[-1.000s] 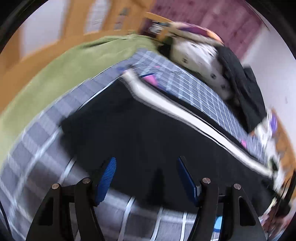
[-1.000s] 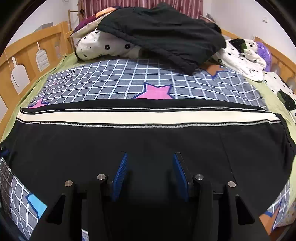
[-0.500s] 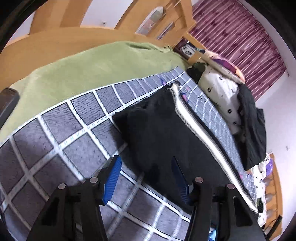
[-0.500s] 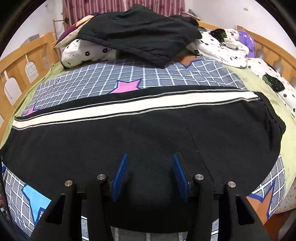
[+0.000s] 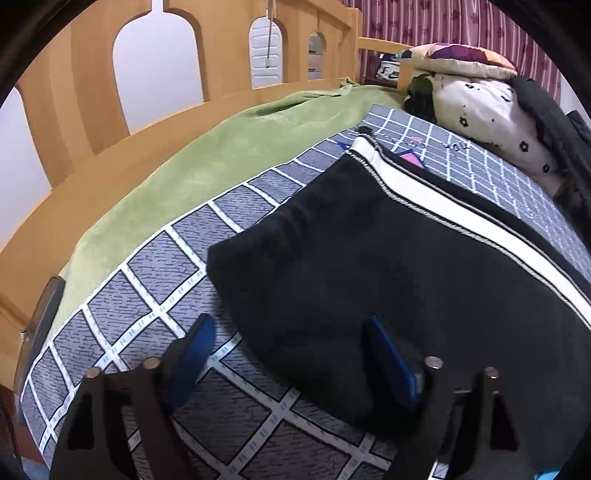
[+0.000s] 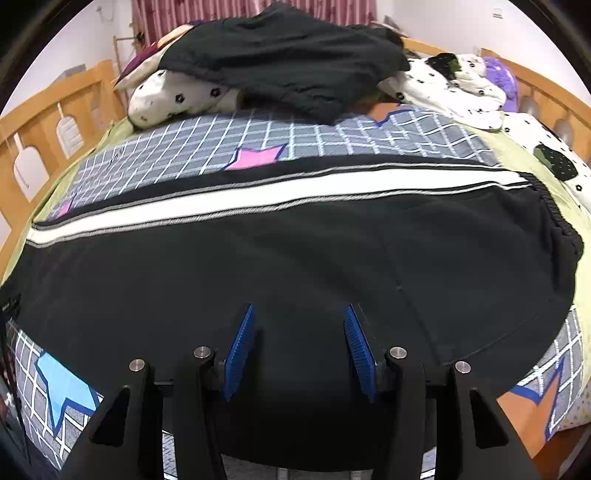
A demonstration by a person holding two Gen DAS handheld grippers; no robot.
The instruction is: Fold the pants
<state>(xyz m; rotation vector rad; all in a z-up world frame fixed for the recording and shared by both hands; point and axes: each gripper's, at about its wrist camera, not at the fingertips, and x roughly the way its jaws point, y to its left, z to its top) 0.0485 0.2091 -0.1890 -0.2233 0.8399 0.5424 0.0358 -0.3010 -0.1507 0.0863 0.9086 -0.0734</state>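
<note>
One view alone shows the waistband point(image 6: 554, 229) — the right wrist's.

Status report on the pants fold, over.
Left gripper just opened wide at the pants cuff end. Right gripper open over them, nothing gripped. Pants flat on bed, nothing in the way.

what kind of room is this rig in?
Most likely a bedroom, probably a child's: the pants lie on a star-patterned checked bedspread, a wooden bed rail with arched cutouts runs alongside, and pillows are piled before a red curtain.
</note>
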